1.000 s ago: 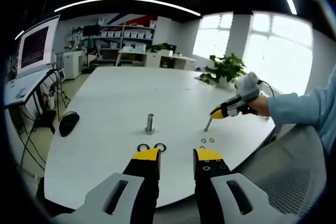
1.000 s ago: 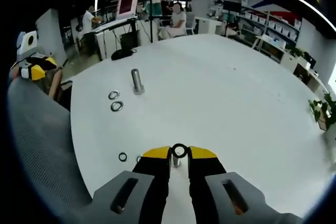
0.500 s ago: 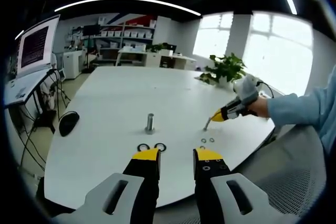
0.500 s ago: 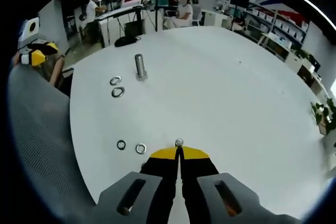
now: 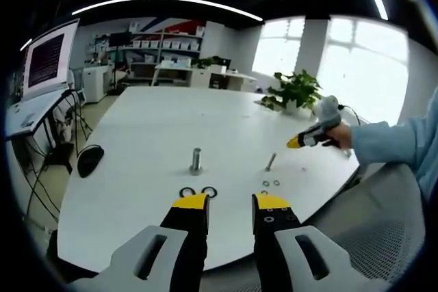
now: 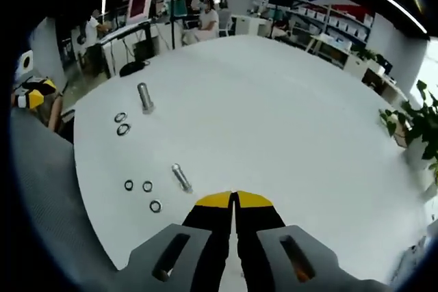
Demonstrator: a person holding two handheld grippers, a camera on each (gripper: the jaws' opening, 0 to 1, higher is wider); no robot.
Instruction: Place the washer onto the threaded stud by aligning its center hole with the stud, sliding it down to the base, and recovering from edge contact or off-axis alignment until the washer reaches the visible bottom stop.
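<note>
Two washers (image 5: 198, 191) are seen on the table (image 5: 150, 121), just near of the upright threaded stud (image 5: 196, 160). The left gripper (image 5: 229, 204) is held open near them, jaws empty. The right gripper (image 6: 235, 200) is fully closed, holding nothing, beside a lying bolt (image 6: 181, 178).

In the right gripper view we see our right gripper (image 6: 235, 198) with its yellow-tipped jaws pressed together and nothing between them, held over a white bench (image 6: 287, 128). A small stud (image 6: 182, 178) leans tilted on the bench just ahead and left of the jaws, with three small washers (image 6: 144, 192) close beside it, and farther off a larger stud (image 6: 145, 97) stands upright with two larger washers (image 6: 122, 123) lying near its base. At the far left edge we glimpse the left gripper (image 6: 34, 94).
</note>
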